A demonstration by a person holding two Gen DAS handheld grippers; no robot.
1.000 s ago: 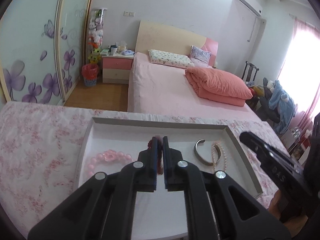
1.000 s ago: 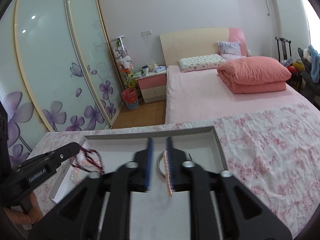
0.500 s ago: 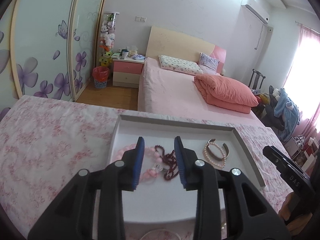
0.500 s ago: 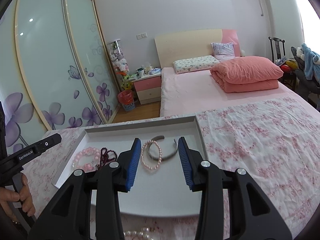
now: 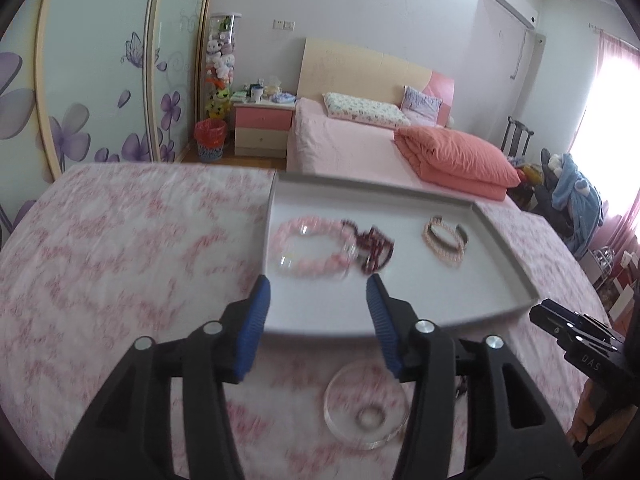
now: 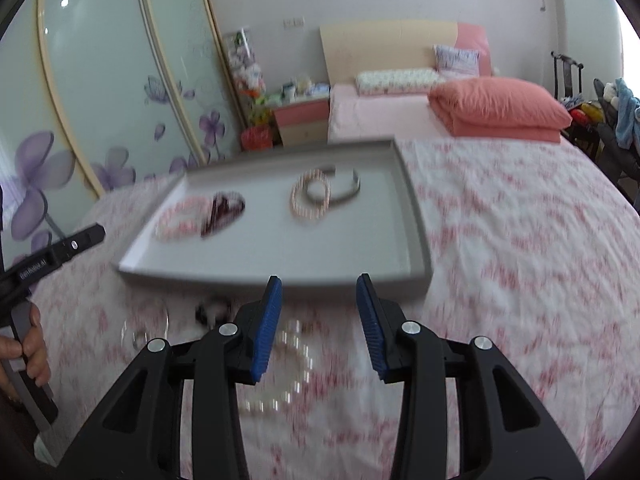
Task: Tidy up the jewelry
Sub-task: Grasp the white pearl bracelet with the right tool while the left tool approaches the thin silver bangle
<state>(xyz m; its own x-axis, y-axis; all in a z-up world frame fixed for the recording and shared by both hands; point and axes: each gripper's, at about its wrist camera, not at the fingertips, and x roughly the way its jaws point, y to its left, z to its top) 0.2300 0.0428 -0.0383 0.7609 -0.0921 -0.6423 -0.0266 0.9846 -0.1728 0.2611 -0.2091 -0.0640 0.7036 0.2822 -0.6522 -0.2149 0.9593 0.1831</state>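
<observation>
A grey tray (image 5: 420,292) on the floral cloth holds a pink bead bracelet (image 5: 312,248), a dark red bead string (image 5: 372,246) and a pearl bracelet (image 5: 442,240) lying on a metal bangle (image 5: 460,234). My left gripper (image 5: 318,284) hovers over the tray's near edge with its jaws opening and nothing between them. My right gripper (image 6: 319,280) stands open and empty just short of the tray (image 6: 320,248). Under it a pearl necklace (image 6: 296,360) lies on the cloth. The pearl bracelet (image 6: 312,196) and the dark red beads (image 6: 224,208) appear blurred in the right wrist view.
A clear glass dish (image 5: 366,412) with a ring in it sits on the cloth in front of the tray. A small dark item (image 6: 212,310) lies beside it. A person's hand (image 6: 32,344) holds the left gripper's handle. A bed and a nightstand stand beyond.
Both grippers opened and pulled back from the tray's middle to its near edge. The left let go of the dark red beads, the right of the pearl bracelet; both pieces lie in the tray.
</observation>
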